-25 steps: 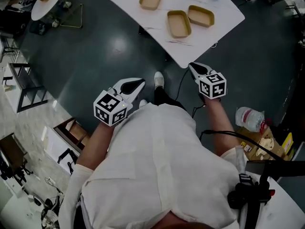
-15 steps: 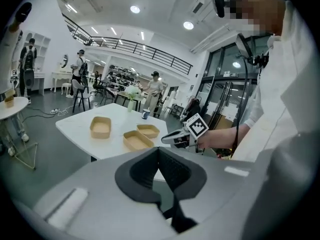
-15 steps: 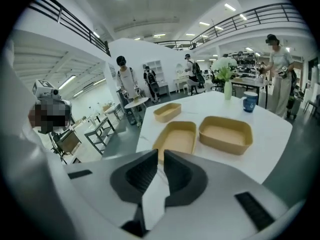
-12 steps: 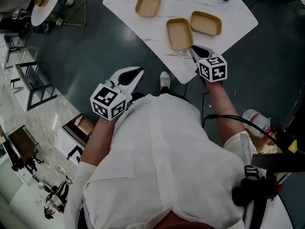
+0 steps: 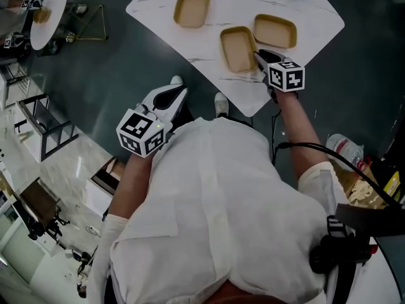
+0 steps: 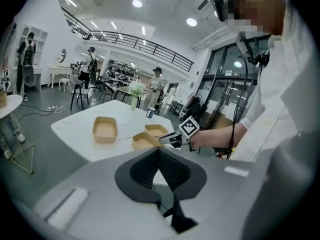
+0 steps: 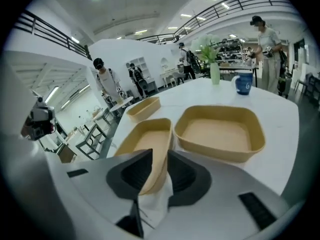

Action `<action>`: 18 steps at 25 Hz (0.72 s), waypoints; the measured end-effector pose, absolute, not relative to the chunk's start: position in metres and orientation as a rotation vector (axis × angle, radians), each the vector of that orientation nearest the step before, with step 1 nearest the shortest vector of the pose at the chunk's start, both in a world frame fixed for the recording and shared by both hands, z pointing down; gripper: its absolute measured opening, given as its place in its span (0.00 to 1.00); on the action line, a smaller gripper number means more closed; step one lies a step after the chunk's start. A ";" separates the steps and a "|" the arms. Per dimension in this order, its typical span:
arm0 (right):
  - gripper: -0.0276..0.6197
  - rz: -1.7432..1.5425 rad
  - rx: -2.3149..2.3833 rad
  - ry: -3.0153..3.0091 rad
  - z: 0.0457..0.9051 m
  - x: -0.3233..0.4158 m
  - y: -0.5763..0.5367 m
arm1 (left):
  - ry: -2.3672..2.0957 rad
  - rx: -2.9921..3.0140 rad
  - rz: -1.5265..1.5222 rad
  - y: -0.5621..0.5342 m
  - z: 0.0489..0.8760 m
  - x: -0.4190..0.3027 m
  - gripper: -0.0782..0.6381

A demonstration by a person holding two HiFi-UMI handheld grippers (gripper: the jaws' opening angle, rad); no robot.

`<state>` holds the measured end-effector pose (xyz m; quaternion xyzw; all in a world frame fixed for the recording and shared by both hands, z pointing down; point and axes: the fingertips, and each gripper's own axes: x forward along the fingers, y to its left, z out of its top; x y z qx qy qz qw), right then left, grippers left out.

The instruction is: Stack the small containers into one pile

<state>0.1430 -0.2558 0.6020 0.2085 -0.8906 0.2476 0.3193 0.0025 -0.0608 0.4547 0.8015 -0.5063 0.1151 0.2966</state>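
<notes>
Now tan oblong containers (image 5: 238,48), right fingers (image 7: 131,173) just opening astride one, left fingers (image 6: 142,171) closed.

left tool (image 5: 179,90): jaws together, arm forward | right tool (image 5: 257,55): jaws just opening, straddling container (image 7: 145,146) rim, arm extended

Bare tabletop (image 5: 223,4) around far container (image 5: 192,7)
</notes>
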 end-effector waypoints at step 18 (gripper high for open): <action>0.08 0.929 0.847 -2.197 0.622 0.132 -0.260 | -1.060 2.341 0.398 -0.140 0.452 -0.110 0.12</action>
